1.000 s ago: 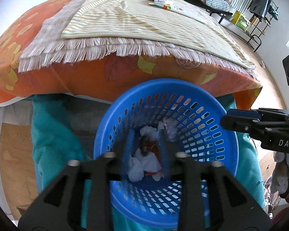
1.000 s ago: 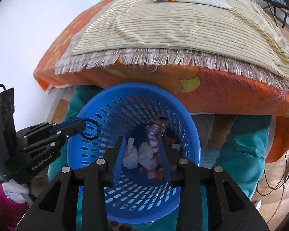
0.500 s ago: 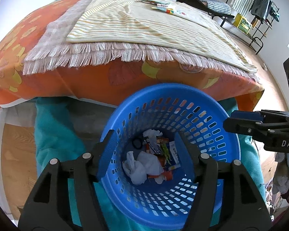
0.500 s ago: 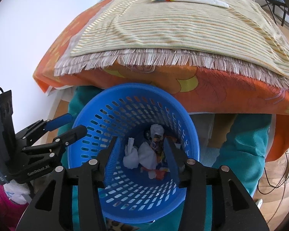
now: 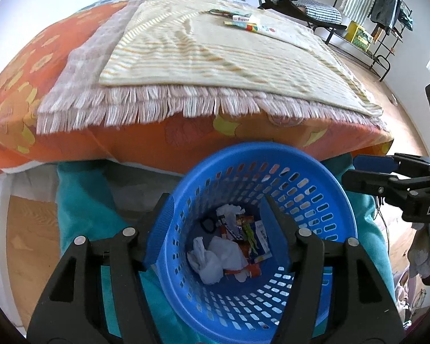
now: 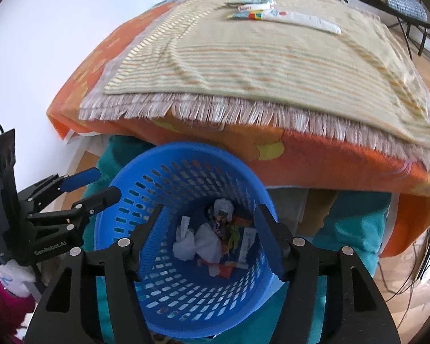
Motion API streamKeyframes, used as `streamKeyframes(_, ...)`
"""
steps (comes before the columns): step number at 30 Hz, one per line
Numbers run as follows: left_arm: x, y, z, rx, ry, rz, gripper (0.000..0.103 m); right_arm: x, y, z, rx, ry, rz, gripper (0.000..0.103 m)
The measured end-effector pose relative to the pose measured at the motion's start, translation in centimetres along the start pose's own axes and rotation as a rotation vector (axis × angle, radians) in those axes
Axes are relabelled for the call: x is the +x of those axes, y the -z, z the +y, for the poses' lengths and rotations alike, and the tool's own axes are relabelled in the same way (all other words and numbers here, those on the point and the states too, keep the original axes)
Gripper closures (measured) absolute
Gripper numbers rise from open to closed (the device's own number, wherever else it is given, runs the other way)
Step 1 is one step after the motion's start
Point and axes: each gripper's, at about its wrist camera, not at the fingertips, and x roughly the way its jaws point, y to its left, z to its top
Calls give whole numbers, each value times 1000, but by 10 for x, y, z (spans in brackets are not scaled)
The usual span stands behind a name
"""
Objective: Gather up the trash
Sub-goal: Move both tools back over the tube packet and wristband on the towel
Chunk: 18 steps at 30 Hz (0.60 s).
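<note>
A blue perforated basket (image 5: 315, 200) (image 6: 146, 189) stands below both grippers, at the foot of the bed. On its bottom lie crumpled white tissues (image 5: 212, 261) (image 6: 186, 243) and coloured wrappers (image 5: 246, 232) (image 6: 232, 235). My left gripper (image 5: 216, 212) hangs over the basket, open, with nothing between its fingers; in the right wrist view the left gripper (image 6: 97, 186) sits at the basket's left rim. My right gripper (image 6: 209, 218) is also over the basket. Its jaws are opening and hold nothing. The right gripper (image 5: 358, 172) shows beside the rim.
The bed has an orange flowered sheet (image 5: 186, 140) and a striped fringed blanket (image 5: 215, 57). Tubes and packets (image 5: 243, 21) (image 6: 272, 13) lie at the blanket's far end. Teal cloth (image 5: 80, 200) surrounds the basket on a wooden floor. A chair and clothes rack (image 5: 387, 8) stand far right.
Both grippers' jaws have widened. The tissue and wrapper pieces that were between them now lie at the bottom of the basket. Neither hand has shifted much.
</note>
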Motion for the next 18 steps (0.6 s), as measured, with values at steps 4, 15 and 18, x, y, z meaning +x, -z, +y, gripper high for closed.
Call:
streamKeyframes(4,-2,-14,-2,27,-4,-19,39,-10,-8,-4,-32,6,-50,41)
streamKeyframes(15,-2,-82,-8,88,40,-86,39,-21,-55,-30,-140,59,-126,41)
streamKeyframes(18,0,-104,-12,114,46,-111,39,-24,-79,-45,-146,64,-148,41)
